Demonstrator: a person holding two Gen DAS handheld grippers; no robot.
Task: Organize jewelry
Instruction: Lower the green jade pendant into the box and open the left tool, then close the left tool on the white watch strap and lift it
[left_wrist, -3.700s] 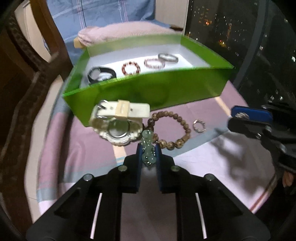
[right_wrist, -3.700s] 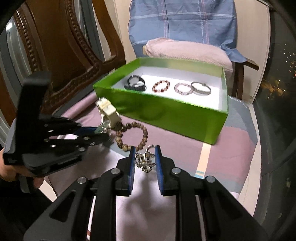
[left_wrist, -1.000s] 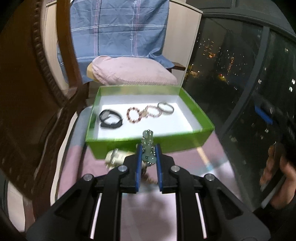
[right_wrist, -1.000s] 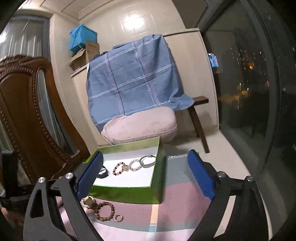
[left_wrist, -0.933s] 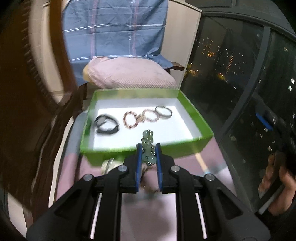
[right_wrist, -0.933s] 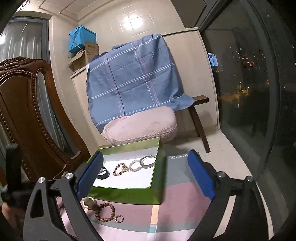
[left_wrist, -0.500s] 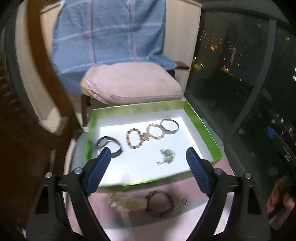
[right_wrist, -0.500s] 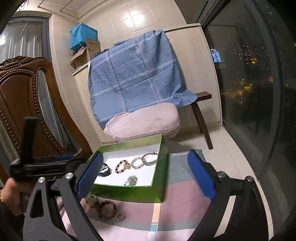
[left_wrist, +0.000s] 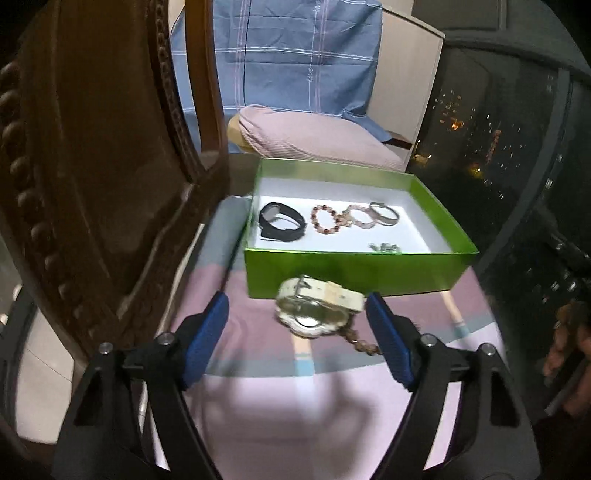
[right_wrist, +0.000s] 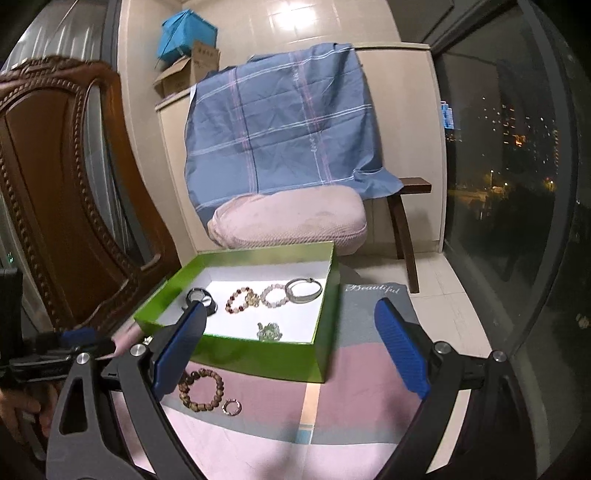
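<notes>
Striped pink cloth (right_wrist: 369, 373), "Beautiful" printed on its grey edge. Both grippers, left (left_wrist: 297, 334) and right (right_wrist: 290, 345), spread wide, empty. Green bead bracelet (right_wrist: 269, 331) lies inside green box (right_wrist: 325, 325); cream watch (left_wrist: 317, 306) outside, touching its front.

Left wrist view: low and near, facing the green box (left_wrist: 351, 269) front wall across the striped cloth (left_wrist: 295, 406). Right wrist view: higher, farther back, angled from the right. Shared: box, cloth, draped chair (right_wrist: 284, 125).
</notes>
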